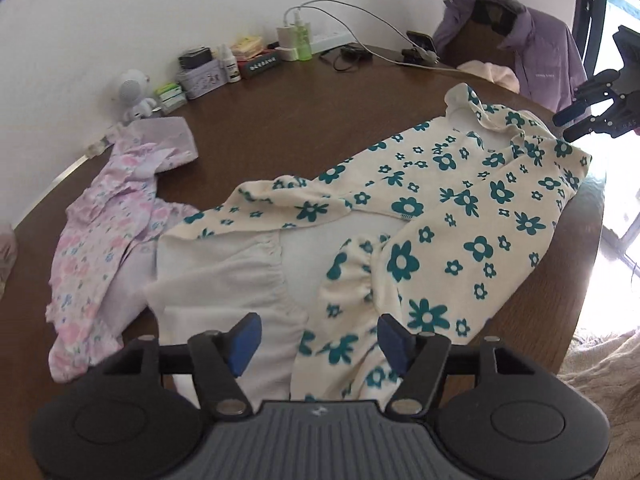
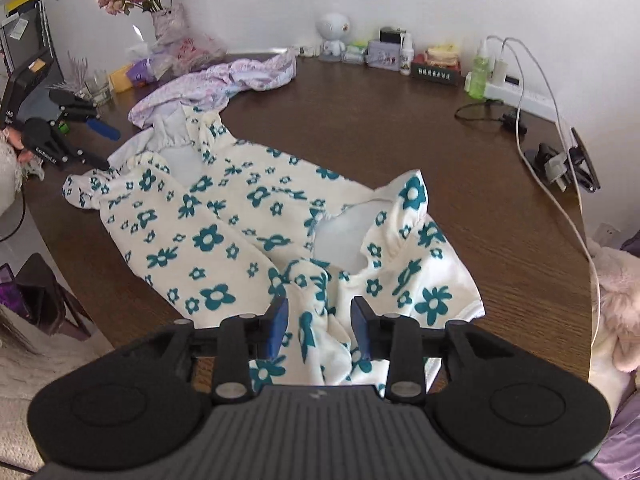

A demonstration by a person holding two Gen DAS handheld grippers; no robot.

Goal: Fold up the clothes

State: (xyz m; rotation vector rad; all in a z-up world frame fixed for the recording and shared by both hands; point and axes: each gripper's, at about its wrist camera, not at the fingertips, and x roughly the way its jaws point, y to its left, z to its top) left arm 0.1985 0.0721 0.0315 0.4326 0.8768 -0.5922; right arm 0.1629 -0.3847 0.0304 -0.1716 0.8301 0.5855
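A cream garment with teal flowers [image 1: 460,208] lies spread and partly folded on the round brown table [image 1: 304,112]; its white inside shows near the left wrist camera. My left gripper [image 1: 320,340] hangs open above that near end, its blue pads well apart and off the cloth. In the right wrist view the same garment [image 2: 208,236] runs away to the left. My right gripper [image 2: 320,328] stands open with a bunched ridge of the cloth between its pads. Each gripper shows in the other view: the right one [image 1: 568,122], the left one [image 2: 106,146].
A pink floral garment [image 1: 100,240] lies crumpled at the table's left. Along the wall stand a white figurine [image 2: 334,32], tins, bottles, a power strip [image 2: 520,94] with cables, and a phone on a stand [image 1: 420,46]. A purple jacket [image 1: 540,60] hangs on a chair.
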